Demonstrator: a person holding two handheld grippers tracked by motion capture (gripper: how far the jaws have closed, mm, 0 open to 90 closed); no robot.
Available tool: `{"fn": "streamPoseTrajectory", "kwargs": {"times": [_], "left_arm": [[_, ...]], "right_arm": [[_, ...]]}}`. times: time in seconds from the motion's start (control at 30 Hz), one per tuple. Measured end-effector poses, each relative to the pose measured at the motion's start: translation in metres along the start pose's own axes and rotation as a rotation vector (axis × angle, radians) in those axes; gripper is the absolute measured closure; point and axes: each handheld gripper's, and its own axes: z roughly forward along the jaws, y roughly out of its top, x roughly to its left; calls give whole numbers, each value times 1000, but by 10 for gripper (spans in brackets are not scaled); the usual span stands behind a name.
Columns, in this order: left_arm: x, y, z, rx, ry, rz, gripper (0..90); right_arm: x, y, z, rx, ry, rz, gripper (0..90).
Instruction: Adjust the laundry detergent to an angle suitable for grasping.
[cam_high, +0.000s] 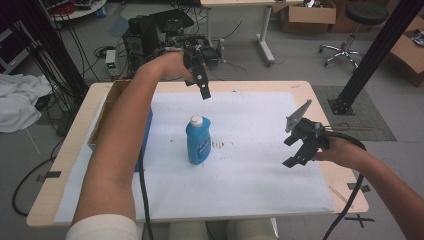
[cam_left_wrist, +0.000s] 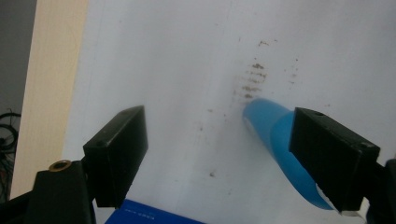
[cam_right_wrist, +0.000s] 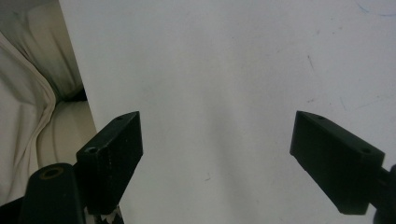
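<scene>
White paper (cam_high: 250, 165) covers the wooden table (cam_high: 75, 150) before me, smudged with brown marks beside a blue bottle (cam_high: 198, 140) that stands upright near its middle, white cap on. I hold my left gripper (cam_high: 202, 85) raised beyond the bottle, jaws spread wide with nothing between them. My right gripper (cam_high: 299, 147) hangs over the paper's right side, well apart from the bottle, jaws equally wide and empty.

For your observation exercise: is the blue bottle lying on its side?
No, the blue bottle stands upright on the white sheet, its white cap on top.
</scene>
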Motion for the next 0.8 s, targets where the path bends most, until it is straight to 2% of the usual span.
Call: {"fn": "streamPoseTrajectory", "kwargs": {"times": [0.2,0.27,0.8], "left_arm": [[-1,-1,-2,-5,6,1,202],[-2,-1,-2,-20,6,-7,203],[-1,3,1,-14,3,-4,201]], "right_arm": [[2,0,-1,-1,-2,3,170],[4,-1,-2,-1,-4,1,170],[1,-4,-3,0,-1,5,170]]}}
